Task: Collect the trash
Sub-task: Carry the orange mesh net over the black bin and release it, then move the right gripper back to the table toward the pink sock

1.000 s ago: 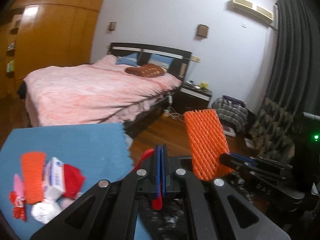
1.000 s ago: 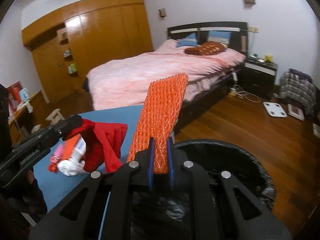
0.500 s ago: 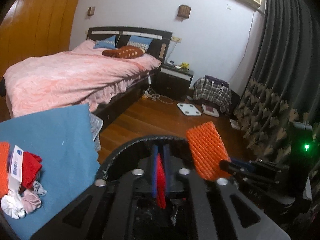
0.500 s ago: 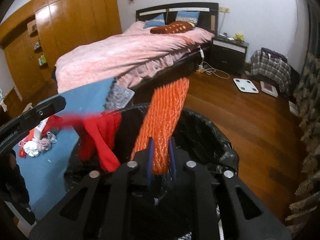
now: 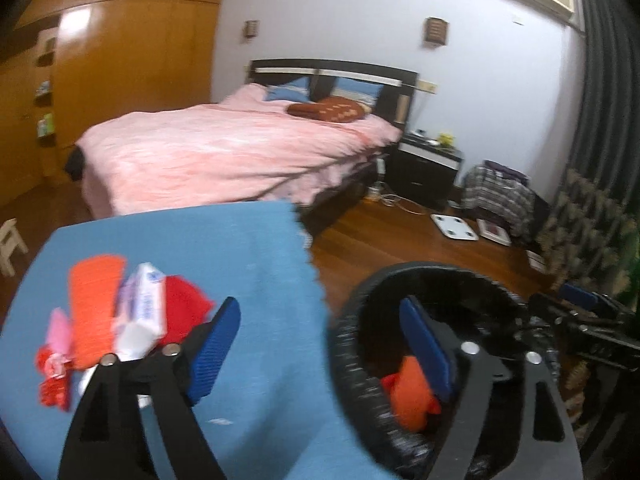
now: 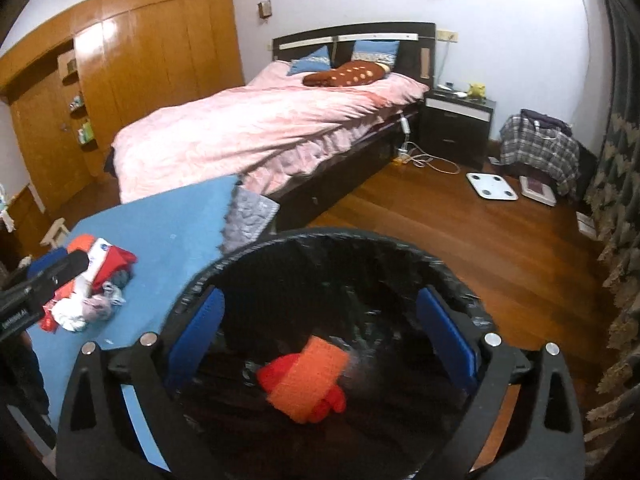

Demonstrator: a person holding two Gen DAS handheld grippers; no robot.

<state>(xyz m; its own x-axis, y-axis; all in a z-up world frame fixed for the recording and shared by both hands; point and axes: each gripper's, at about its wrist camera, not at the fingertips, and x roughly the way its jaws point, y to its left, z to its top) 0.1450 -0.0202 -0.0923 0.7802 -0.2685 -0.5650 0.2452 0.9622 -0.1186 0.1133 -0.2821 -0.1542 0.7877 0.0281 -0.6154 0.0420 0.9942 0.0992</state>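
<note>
A black-lined trash bin stands beside a blue table. An orange foam net and a red scrap lie inside it; they also show in the left wrist view. My right gripper is open and empty over the bin. My left gripper is open and empty, straddling the bin's rim and the table edge. A trash pile with an orange net, a white packet and red scraps lies on the table to its left.
A pink bed stands behind the table, with a black nightstand beside it. A white scale and a plaid bag sit on the wooden floor. Dark curtains hang at right.
Both grippers opened. The orange net and the red scrap dropped into the bin. My left gripper swung back left toward the table.
</note>
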